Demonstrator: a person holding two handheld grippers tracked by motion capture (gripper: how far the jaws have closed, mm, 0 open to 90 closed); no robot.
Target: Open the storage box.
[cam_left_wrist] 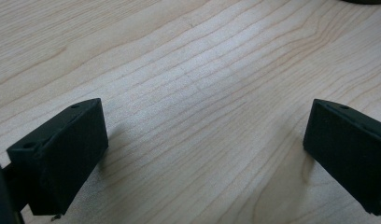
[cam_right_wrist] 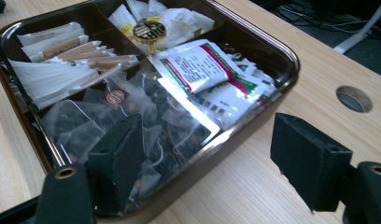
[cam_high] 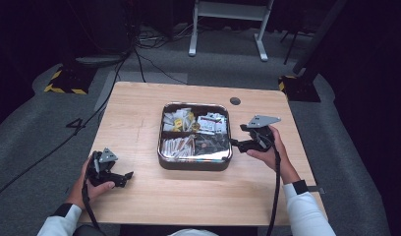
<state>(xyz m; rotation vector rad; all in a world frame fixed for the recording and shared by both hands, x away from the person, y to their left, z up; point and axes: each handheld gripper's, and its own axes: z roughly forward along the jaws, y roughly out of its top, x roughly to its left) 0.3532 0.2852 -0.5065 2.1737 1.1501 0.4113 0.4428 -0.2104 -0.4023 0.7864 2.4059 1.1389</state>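
1. Pale wood forms the top of the desk (cam_high: pixel 139 123), and a dark, shiny-rimmed tray (cam_high: pixel 194 163) sits at its middle.
2. The tray is split into four compartments, with a small brass knob (cam_right_wrist: pixel 150 31) standing where the dividers meet.
3. Long paper sticks (cam_right_wrist: pixel 72 49) fill the near-left compartment in the high view; clear-wrapped tea bags (cam_right_wrist: pixel 114 109) fill the near-right one.
4. White sachets with red and green print (cam_right_wrist: pixel 202 65) lie in the far-right compartment, and yellow and white packets (cam_high: pixel 178 119) in the far-left one.
5. The right hand-held gripper (cam_right_wrist: pixel 207 158) is just beside the tray's right edge, raised off the desk. Its jaws stand wide apart with nothing between them; one jaw hangs over the tea bags, the other over bare wood outside the rim.
6. The left hand-held gripper (cam_left_wrist: pixel 205 154) is at the near left of the desk, well apart from the tray. Its jaws are spread wide over bare wood, holding nothing.
7. A round cable hole (cam_high: pixel 235 101) sits in the desk just beyond the tray's far-right corner.
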